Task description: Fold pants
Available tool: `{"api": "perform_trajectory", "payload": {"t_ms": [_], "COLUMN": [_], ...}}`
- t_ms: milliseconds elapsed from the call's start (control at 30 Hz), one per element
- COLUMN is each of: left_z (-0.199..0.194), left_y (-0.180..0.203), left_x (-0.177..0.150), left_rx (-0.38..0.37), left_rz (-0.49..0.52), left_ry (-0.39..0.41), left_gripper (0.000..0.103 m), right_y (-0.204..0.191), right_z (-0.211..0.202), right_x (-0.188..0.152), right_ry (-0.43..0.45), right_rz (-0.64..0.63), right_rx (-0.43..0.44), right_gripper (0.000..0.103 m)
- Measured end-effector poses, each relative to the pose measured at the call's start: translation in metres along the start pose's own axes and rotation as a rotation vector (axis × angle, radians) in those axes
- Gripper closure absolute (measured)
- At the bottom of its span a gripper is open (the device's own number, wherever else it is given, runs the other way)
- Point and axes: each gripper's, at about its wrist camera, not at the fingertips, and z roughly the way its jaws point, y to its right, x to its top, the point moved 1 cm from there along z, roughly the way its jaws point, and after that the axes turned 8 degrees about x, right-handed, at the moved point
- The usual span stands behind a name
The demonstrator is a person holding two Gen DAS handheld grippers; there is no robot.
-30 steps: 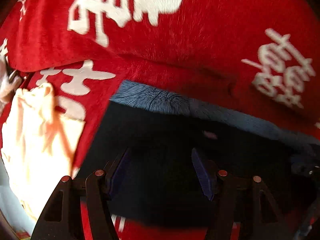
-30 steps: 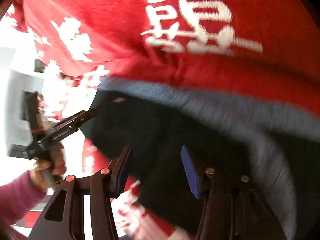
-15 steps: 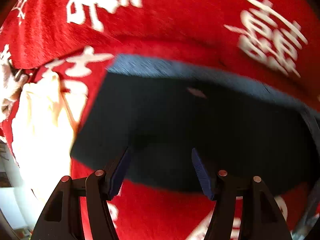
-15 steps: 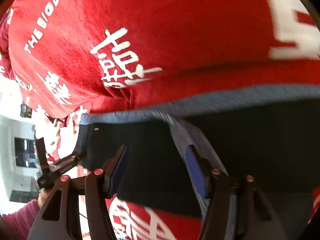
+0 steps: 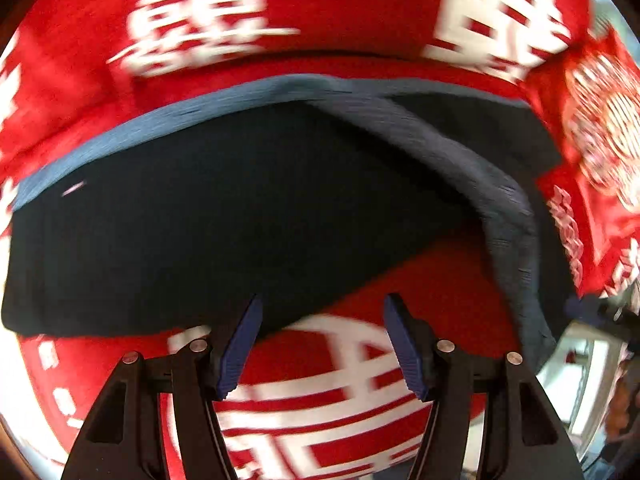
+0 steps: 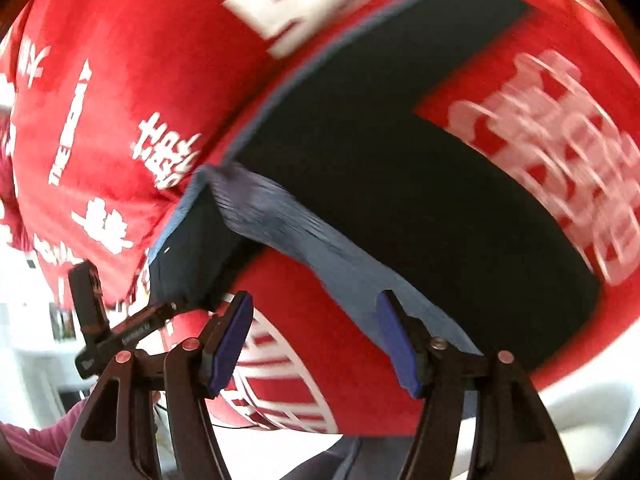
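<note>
Dark navy pants (image 5: 240, 220) with a blue-grey ribbed waistband (image 5: 472, 168) lie spread on a red blanket (image 5: 320, 20). My left gripper (image 5: 322, 316) hovers open over the pants' near edge, with only blanket between its blue pads. In the right wrist view the pants (image 6: 400, 160) run up to the right and the waistband (image 6: 320, 240) crosses just beyond my right gripper (image 6: 314, 308). Its jaws are opening and nothing is between them. The left gripper (image 6: 120, 328) also shows at the lower left of that view, held by a hand in a pink sleeve (image 6: 28, 444).
The blanket (image 6: 120, 60) carries large white characters and is blurred by motion. A red patterned cushion or fold (image 5: 592, 128) lies at the right. White floor or furniture (image 6: 580, 412) shows past the blanket's edge.
Both grippers have swept sideways and rolled. They were over the middle of the pants and are now at its near edge, with blanket under the fingers. The right jaws have widened.
</note>
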Motion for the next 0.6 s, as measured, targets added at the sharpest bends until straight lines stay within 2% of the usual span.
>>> {"api": "perform_trajectory", "payload": {"t_ms": [133,267,367,467,600], "left_z": [0.004,0.008,0.018,0.033,0.043], "left_y": [0.048,0.092,0.115,0.137,0.147], "left_x": [0.002,0.009,0.011,0.014,0.010], "left_rx": [-0.098,-0.186,-0.195,-0.205,-0.217], "left_rz": [0.039,0.078,0.102,0.101,0.094], "left_ry": [-0.016,-0.021,-0.022,-0.057,-0.076], "left_gripper": [0.039,0.039,0.039,0.039,0.039], "right_y": [0.053,0.095,0.115,0.131,0.146], "right_z": [-0.021,-0.025,-0.021,-0.017,-0.007], "right_x": [-0.044,-0.078,-0.088,-0.091,-0.086], "right_ry": [0.075,0.135,0.151,0.156,0.108], "right_rz": [0.159,0.277,0.338,0.372,0.391], "right_rx": [0.009,0.041,0.082,0.140,0.302], "right_gripper": [0.035,0.035,0.035,0.035,0.035]}}
